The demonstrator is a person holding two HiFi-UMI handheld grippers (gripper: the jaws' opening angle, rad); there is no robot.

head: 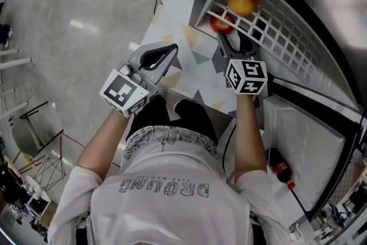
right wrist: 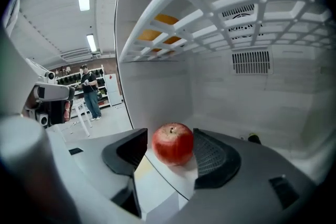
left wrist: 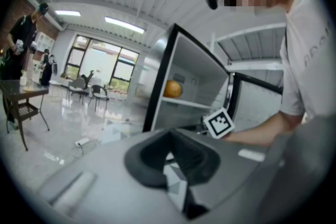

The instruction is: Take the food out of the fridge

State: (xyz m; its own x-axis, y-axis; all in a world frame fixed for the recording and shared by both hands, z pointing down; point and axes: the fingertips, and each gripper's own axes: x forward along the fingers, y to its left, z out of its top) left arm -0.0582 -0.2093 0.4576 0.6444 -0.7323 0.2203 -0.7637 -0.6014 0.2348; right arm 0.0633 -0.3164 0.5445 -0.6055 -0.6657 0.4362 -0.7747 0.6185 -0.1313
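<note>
Right gripper view shows the glossy round red apple (right wrist: 172,143) sitting on the lower shelf of the open white fridge (right wrist: 226,92), bracketed by the right gripper's (right wrist: 169,140) spread, not-yet-pressing jaws for a pinch, while the left gripper (head: 170,52) hangs outside, closed and empty.

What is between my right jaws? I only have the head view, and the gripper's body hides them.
Observer: The right gripper view shows the red apple between the jaws of the right gripper. The jaws stand apart, with a clear gap on the apple's left, so there is no grip yet.
Operator: Is the apple upright?
Observer: Yes, stem up, standing on the white floor of the fridge.
Operator: And my left gripper?
Observer: The left gripper view shows the left gripper with its tips together and nothing in it.
</note>
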